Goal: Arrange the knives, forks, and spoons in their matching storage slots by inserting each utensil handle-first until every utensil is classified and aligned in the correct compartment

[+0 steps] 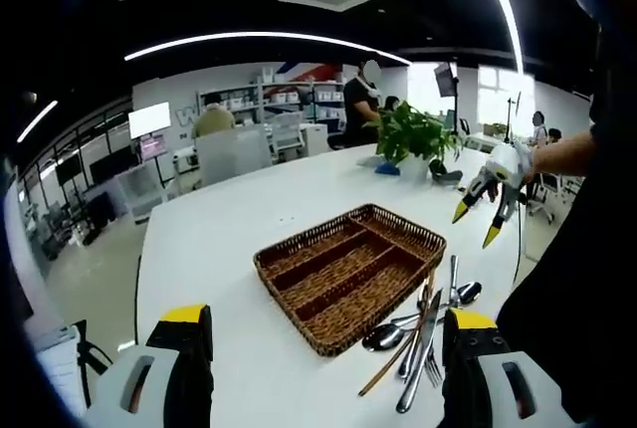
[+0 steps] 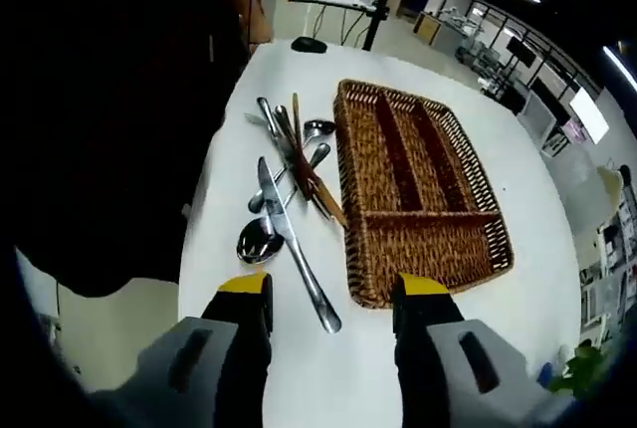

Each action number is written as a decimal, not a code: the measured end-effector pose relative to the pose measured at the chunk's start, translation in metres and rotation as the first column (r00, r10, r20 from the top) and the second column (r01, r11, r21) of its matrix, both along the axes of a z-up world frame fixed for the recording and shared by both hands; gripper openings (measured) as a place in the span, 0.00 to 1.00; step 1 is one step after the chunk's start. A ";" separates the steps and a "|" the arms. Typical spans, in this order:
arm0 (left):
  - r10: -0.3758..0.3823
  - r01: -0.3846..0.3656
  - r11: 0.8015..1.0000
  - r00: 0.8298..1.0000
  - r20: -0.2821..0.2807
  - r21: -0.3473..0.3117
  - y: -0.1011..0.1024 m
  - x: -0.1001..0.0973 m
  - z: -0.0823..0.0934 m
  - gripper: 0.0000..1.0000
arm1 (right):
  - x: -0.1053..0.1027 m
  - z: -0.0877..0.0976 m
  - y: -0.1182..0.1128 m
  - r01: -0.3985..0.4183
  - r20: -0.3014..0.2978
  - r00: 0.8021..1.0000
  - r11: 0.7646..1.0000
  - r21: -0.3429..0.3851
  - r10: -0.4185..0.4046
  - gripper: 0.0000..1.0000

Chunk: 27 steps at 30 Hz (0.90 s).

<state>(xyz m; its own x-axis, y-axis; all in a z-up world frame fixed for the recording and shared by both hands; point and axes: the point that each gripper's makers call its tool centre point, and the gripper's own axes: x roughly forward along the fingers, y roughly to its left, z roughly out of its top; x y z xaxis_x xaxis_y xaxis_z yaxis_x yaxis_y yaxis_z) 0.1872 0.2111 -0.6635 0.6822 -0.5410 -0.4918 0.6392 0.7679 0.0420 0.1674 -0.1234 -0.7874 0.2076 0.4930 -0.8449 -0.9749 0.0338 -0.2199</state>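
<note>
I'm holding my left tongs [image 1: 318,333] spread over the white surface [image 1: 229,239], facing the wicker tray [image 1: 348,274]. The utensil pile [image 2: 289,199] is lying just beside the tray. My right tongs [image 2: 323,299] are hanging spread above both.

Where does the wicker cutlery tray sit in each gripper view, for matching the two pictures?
Left gripper view: wicker tray at centre, its compartments bare, on the white table.
Right gripper view: the tray right of centre, above the right gripper.
Shared landmark: the loose pile of cutlery lying beside the tray's long edge.
</note>
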 end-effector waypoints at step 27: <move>0.001 -0.001 1.000 1.000 -0.027 -0.005 0.004 -0.006 -0.004 1.00 | -0.008 -0.079 0.021 -0.179 -0.136 0.976 0.981 -0.075 0.168 0.20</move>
